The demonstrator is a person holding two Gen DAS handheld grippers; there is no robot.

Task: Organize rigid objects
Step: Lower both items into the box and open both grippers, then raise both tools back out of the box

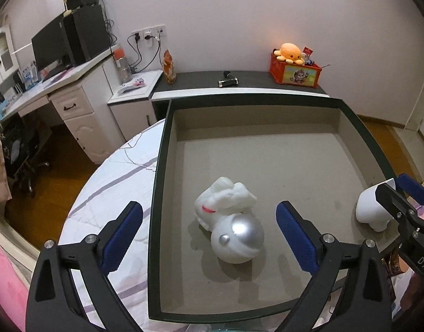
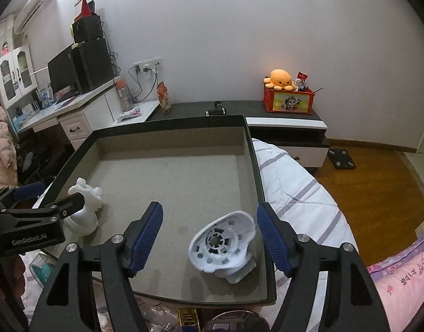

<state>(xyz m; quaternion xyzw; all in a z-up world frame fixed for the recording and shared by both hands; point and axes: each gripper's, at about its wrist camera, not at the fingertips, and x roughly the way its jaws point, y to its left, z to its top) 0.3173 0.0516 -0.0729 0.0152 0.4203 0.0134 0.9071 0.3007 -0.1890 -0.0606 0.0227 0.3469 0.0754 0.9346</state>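
Note:
A white astronaut figure (image 1: pixel 230 221) with a silver visor lies on its side in the shallow dark-rimmed box (image 1: pixel 159 166). My left gripper (image 1: pixel 209 238) is open and empty, hovering above it with the figure between the fingers. A white hollow shell piece (image 2: pixel 224 244) lies in the box's right front corner. My right gripper (image 2: pixel 209 235) is open and empty, just above it. The shell (image 1: pixel 373 207) also shows in the left wrist view beside the right gripper (image 1: pixel 400 196). The astronaut (image 2: pixel 84 207) shows in the right wrist view, partly hidden by the left gripper's fingers (image 2: pixel 65 207).
The box (image 2: pixel 256 166) rests on a bed with a white and purple striped quilt (image 2: pixel 300 191). A low dark cabinet behind holds a red crate with an orange octopus plush (image 2: pixel 281 78). A desk with a monitor (image 1: pixel 49 44) stands at left. Small items lie at the bed's near edge.

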